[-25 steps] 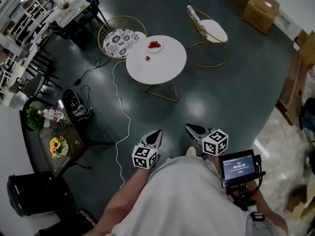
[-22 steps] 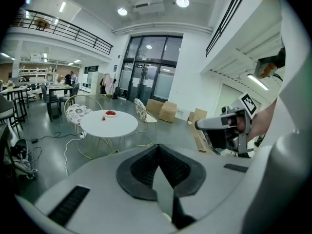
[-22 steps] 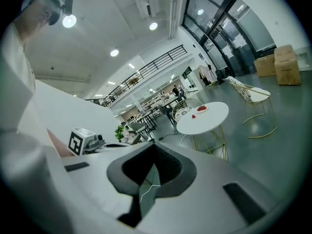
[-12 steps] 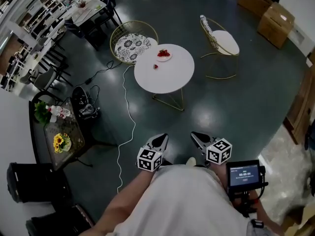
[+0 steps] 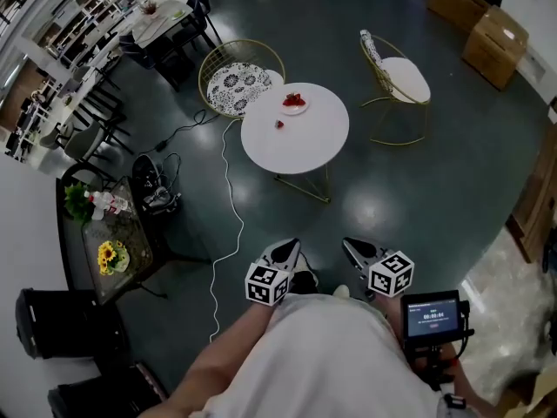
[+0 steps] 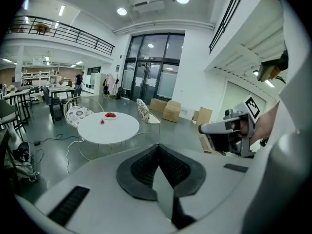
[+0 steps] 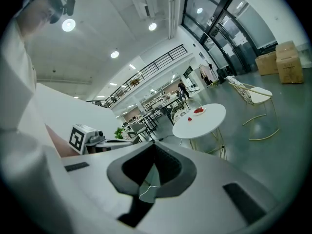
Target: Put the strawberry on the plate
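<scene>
A single loose strawberry lies on the round white table, just short of a small plate that holds more red strawberries. The same strawberry, plate and table show far off in the left gripper view, and the strawberry and plate in the right gripper view. Both grippers are held close to the person's body, well short of the table. My left gripper is shut and empty. My right gripper also has its jaws together with nothing between them.
A gold wire chair with a patterned cushion stands behind the table at the left, and another chair at the right. A white cable runs across the dark floor. A side table with flowers is at the left, and cardboard boxes at the far right.
The person has walked towards the white table, which now sits nearer and lower in the head view. Both grippers stay shut in front of the body.
</scene>
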`<state>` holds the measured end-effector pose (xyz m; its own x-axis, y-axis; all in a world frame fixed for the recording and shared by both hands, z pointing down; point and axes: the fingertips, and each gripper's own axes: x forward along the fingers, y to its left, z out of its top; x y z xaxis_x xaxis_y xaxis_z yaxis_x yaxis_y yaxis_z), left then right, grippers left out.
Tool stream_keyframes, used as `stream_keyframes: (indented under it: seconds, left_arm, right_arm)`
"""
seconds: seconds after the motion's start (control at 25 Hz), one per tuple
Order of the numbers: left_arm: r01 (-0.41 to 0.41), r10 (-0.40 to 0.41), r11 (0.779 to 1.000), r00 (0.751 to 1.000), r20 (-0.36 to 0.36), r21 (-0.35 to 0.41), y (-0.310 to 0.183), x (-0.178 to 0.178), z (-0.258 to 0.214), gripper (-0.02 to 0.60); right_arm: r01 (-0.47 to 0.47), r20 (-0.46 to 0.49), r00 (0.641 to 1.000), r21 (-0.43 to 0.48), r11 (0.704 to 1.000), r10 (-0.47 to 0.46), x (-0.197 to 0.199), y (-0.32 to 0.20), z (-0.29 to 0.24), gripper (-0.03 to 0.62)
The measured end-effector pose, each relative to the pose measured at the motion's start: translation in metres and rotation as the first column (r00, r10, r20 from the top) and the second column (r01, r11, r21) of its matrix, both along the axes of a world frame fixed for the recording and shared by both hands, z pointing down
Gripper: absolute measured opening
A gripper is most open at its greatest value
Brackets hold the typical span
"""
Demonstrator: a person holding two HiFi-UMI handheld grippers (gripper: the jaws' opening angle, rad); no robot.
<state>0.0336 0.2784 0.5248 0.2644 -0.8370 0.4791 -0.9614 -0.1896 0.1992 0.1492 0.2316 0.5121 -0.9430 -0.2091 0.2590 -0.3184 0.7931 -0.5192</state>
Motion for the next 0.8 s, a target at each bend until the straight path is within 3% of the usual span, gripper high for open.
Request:
stream_keyframes:
  seconds: [0.24, 0.8]
  left_arm:
    - [-0.030, 0.030, 0.999, 0.999, -0.012, -0.016, -0.056, -0.005, 0.016, 0.006]
    - [-0.122, 0.122, 0.992, 0.992, -0.031, 0.009, -0.163, -0.090, 0.016, 0.008]
  right_arm:
    - [-0.027, -0.033, 0.999, -0.017, 0.999, 0.026, 0.000, -0.051, 0.018, 0.008]
    - [-0.108, -0.061, 0.992, 0.020, 0.994, 0.109, -0.082, -0.154, 0.008, 0.008]
